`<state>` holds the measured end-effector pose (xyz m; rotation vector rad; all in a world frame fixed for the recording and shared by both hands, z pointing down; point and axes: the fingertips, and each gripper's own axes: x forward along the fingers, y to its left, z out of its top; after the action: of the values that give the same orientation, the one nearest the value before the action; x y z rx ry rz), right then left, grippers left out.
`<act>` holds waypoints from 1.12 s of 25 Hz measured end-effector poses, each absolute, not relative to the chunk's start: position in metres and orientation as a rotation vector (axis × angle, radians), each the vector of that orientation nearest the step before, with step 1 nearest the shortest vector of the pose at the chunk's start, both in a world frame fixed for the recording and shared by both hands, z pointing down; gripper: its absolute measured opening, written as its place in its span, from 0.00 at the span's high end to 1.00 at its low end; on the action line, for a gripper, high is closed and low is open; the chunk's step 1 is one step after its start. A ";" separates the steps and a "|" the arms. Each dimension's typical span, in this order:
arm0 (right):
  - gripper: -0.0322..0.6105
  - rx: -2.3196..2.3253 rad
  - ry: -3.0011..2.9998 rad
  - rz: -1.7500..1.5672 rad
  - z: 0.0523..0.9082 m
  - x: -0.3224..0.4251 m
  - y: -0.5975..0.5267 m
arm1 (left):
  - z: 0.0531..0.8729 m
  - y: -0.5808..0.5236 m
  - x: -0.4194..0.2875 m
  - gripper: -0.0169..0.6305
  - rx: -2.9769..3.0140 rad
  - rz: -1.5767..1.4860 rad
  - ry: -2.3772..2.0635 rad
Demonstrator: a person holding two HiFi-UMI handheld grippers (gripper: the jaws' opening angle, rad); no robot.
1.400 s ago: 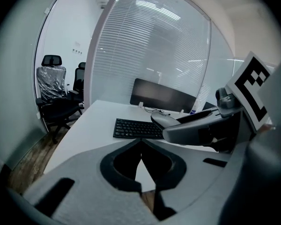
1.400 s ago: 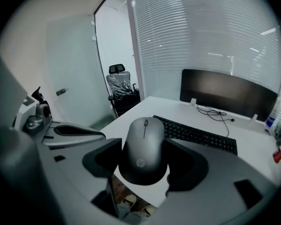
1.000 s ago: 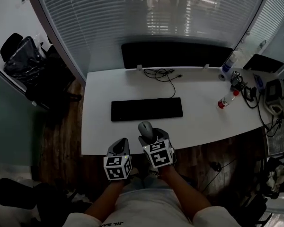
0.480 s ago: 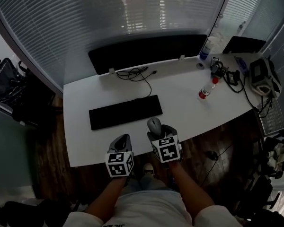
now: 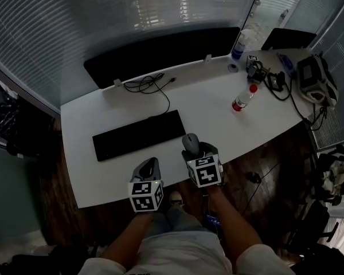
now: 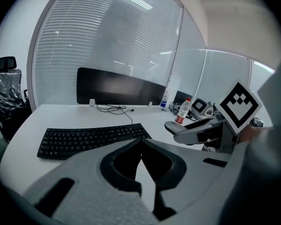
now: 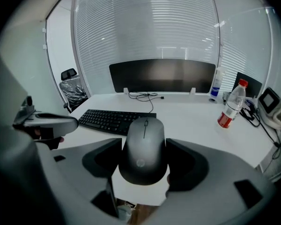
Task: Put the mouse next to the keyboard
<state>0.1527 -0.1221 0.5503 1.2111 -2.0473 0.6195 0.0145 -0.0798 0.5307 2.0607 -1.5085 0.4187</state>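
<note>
grey oval mouse (image 7: 145, 149) clamped by right gripper (image 5: 195, 152) near long black keyboard (image 5: 139, 135) on white desk (image 5: 206, 90); left gripper (image 5: 149, 169) closed, empty.

Ahead of my right gripper (image 5: 192, 151) and its dark grey oval mouse (image 5: 189, 142), the curved white desk (image 5: 212, 116) lies bare between the flat black keyboard (image 5: 139, 134) at left and the clear plastic bottle with red label (image 5: 241, 99) well to the right. Farther back, a coiled black cable (image 5: 151, 85) and wide dark monitor (image 5: 160, 53) bound it; tangled devices (image 5: 264, 76) crowd the right end.
</note>
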 end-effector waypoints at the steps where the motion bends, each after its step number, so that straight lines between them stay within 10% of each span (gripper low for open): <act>1: 0.49 1.213 -2.036 0.626 0.554 0.156 -0.127 | 0.533 -0.082 0.016 0.98 2.060 0.423 -1.506; 28: 0.49 1.170 -1.918 0.693 0.666 0.192 -0.230 | 0.577 -0.107 0.024 0.98 2.014 0.511 -1.453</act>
<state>0.1915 -0.2303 0.6663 1.1702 -1.9176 0.6929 0.0241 -0.1072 0.5766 2.0140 -1.4528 0.5110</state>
